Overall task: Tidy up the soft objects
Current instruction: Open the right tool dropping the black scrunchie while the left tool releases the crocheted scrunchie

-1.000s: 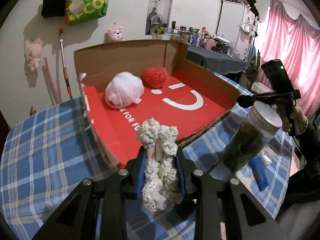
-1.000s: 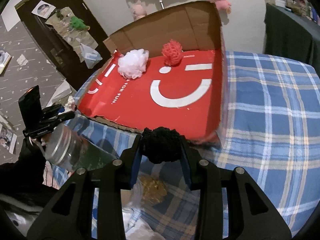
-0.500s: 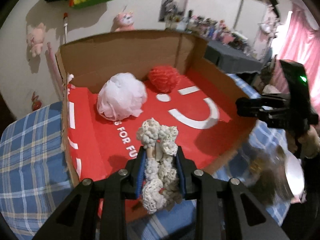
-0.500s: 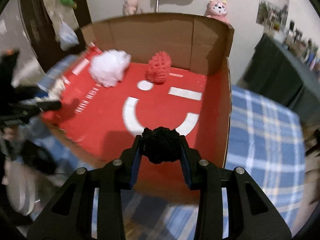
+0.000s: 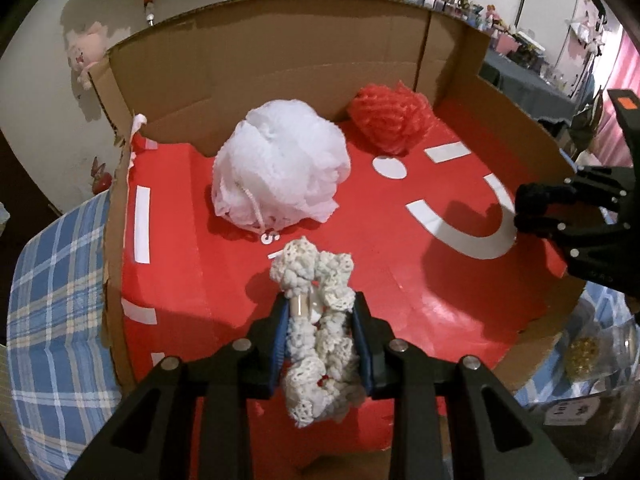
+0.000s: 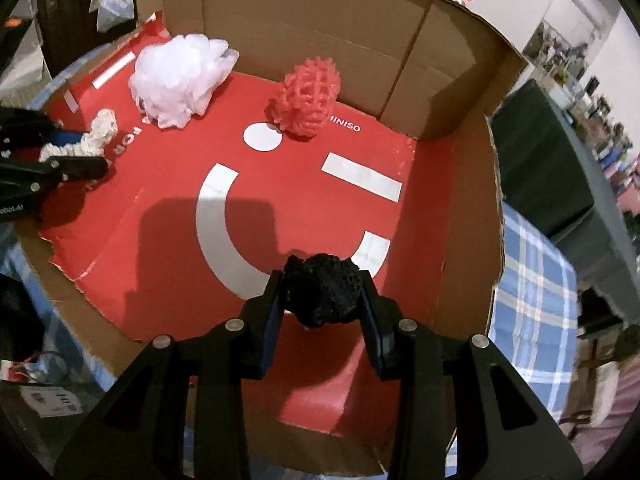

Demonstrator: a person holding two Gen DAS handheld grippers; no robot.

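My left gripper (image 5: 320,312) is shut on a cream crocheted scrunchie (image 5: 316,340) and holds it over the near-left part of the red-lined cardboard box (image 5: 168,264). My right gripper (image 6: 322,296) is shut on a black scrunchie (image 6: 322,294) over the box's near-right part (image 6: 452,208). A white mesh bath pouf (image 5: 280,172) and a red mesh pouf (image 5: 390,120) lie at the back of the box. The right gripper (image 5: 536,210) shows at the right edge of the left wrist view; the left gripper (image 6: 76,152) with the cream scrunchie (image 6: 94,140) shows at the left of the right wrist view.
The box stands on a blue plaid tablecloth (image 5: 52,320) (image 6: 532,280). Tall cardboard flaps (image 5: 256,52) close the back and right sides. A clear jar and packets (image 5: 580,380) lie right of the box. A dark cabinet (image 6: 552,168) stands beyond.
Both grippers have moved forward from outside the box's front edge to over its red floor, each still holding its scrunchie. The jar has dropped out towards the frame edges.
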